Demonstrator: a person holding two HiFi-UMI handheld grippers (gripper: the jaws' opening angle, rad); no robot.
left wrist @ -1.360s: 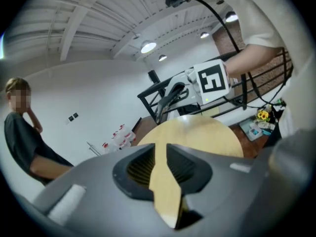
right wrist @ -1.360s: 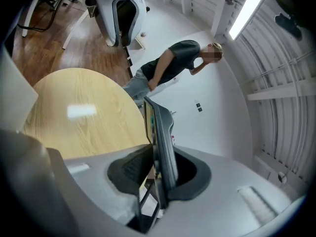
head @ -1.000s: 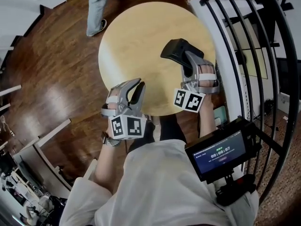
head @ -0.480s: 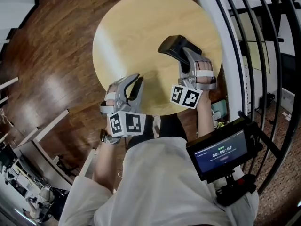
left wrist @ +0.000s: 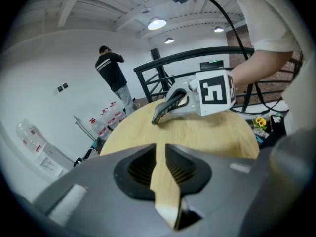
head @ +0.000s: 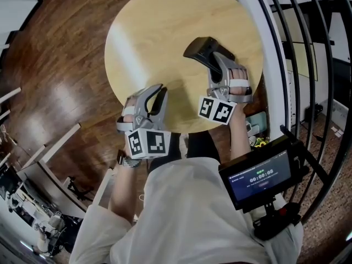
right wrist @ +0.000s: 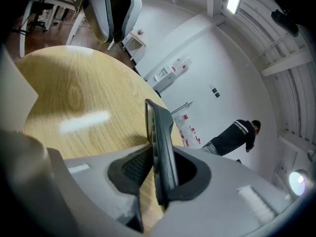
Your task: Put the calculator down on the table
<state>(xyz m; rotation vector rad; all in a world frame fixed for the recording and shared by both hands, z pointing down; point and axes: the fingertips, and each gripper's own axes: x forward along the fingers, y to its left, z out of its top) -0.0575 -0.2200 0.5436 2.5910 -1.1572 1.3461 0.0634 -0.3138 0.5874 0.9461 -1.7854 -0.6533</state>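
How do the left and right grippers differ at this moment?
The right gripper is clamped on the dark calculator; the left gripper holds nothing, its jaws slightly apart. The right gripper reaches well over the table, the left gripper sits at its near edge. Both point toward the table.

Round pale wooden table [head: 151, 40]

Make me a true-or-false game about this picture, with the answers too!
1. The right gripper is holding the calculator. True.
2. The table is square. False: it is round and made of light wood.
3. The left gripper is holding a pen. False: nothing is between its fingers; only the table shows through the gap.
4. A person in a dark top stands far off by the white wall. True.
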